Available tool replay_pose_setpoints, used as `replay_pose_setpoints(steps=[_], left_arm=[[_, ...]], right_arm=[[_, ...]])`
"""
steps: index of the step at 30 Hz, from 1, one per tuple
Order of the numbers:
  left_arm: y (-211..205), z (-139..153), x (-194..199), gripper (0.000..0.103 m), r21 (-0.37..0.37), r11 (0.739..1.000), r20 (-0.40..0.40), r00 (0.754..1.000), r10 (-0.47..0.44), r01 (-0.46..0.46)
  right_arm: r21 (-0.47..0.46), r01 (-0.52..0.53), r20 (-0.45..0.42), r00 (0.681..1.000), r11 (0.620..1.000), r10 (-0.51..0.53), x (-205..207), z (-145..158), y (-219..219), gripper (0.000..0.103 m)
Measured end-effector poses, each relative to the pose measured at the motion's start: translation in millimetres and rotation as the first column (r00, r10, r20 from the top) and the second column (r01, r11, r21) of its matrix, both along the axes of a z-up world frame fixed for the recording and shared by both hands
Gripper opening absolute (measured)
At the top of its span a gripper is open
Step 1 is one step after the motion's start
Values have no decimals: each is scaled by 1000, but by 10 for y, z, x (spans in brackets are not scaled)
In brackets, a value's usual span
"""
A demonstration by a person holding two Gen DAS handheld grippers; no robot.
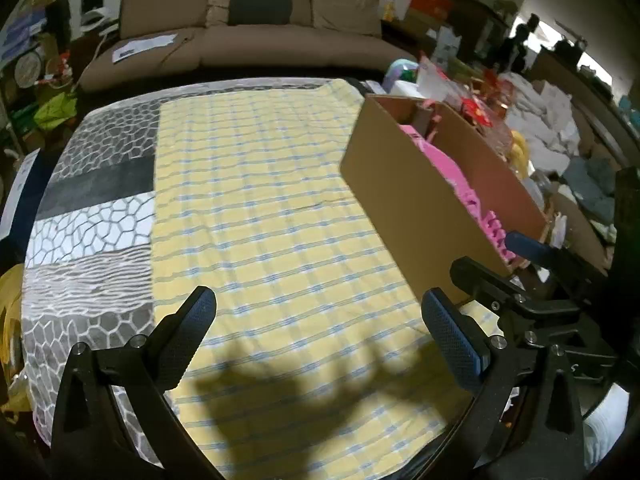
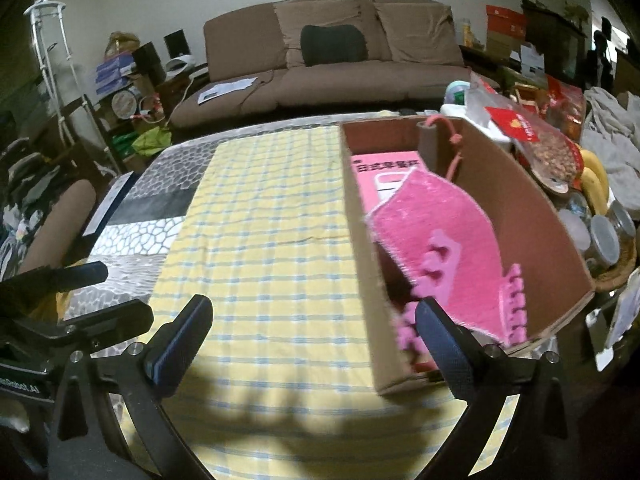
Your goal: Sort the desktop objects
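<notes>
A brown cardboard box (image 2: 552, 236) stands on the right side of the yellow checked cloth (image 2: 264, 216). Inside it lie a pink cloth (image 2: 436, 228), pink foam toe separators (image 2: 436, 256) and a pink booklet (image 2: 384, 172). The box also shows in the left wrist view (image 1: 404, 184). My left gripper (image 1: 320, 316) is open and empty above the cloth, left of the box. My right gripper (image 2: 312, 328) is open and empty, its right finger in front of the box's near corner. Each gripper shows at the edge of the other's view.
A grey patterned cover (image 1: 92, 216) lies left of the yellow cloth. A brown sofa (image 2: 332, 60) stands behind the table. Snack bags, bananas (image 2: 596, 180) and jars (image 2: 604, 236) crowd the space right of the box.
</notes>
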State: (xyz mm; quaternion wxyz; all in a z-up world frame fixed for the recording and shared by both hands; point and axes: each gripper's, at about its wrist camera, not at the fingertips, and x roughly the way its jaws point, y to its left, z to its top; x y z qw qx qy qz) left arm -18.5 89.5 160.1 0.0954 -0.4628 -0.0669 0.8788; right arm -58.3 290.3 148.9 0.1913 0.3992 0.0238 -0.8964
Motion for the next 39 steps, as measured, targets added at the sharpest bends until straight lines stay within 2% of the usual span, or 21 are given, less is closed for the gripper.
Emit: replay_pose_setpoints(steps=[9, 22, 30, 35, 39], left_arm=[[-339, -264, 90, 103, 21, 998, 13, 998, 65, -65], [-607, -926, 109, 103, 10, 989, 57, 987, 148, -149], [-623, -1187, 13, 103, -17, 986, 78, 983, 166, -165], [-626, -1407, -58, 103, -38, 983, 112, 977, 182, -179], [-637, -1586, -86, 103, -27, 982, 139, 973, 187, -185]], right_arm=[[-17, -32, 19, 999, 999, 33, 56, -245, -297, 102], [42, -96, 43, 995, 994, 94, -25, -825, -668, 102], [12, -85, 116, 990, 996, 83, -179, -1202, -719, 102], [41, -95, 135, 987, 995, 89, -234, -1378, -725, 102], [56, -93, 153, 985, 994, 84, -277, -1498, -693, 102]])
